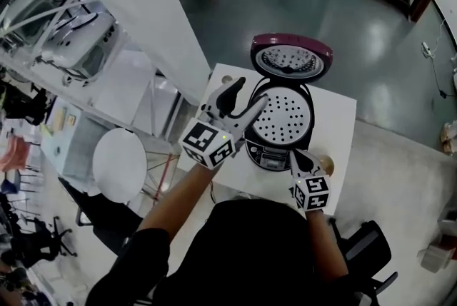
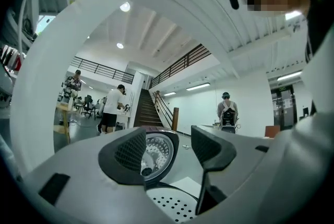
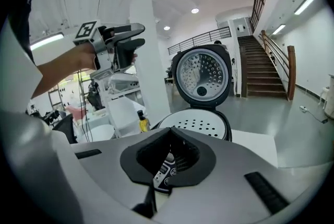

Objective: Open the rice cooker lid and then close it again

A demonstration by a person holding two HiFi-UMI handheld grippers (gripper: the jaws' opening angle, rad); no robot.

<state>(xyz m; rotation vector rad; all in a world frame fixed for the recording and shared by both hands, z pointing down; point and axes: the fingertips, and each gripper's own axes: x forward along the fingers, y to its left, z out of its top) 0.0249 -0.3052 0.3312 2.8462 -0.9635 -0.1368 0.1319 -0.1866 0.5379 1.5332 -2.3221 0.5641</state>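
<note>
The cooker [image 1: 282,123] sits on the white surface [image 1: 335,112] right in front of the person, and its lid [image 1: 291,58] is up, standing wide open at the back with the shiny inner plate facing us. A dotted tray [image 3: 195,125] shows in the pot's mouth. So by the look of it the opening half is done, and closing is what's left. The left tool [image 1: 246,99] hovers above the pot's near left rim, jaws spread, nothing between them, pointing across at the lid without touching it. The right tool [image 1: 298,158] is low at the front, just by the panel [image 1: 268,157], jaws pressed together and pinching nothing. The next move, I'd say, belongs to the left tool: get above or behind the lid's top edge, swing it forward and down, then press until the latch catches. The body may need steadying so it doesn't slide.
</note>
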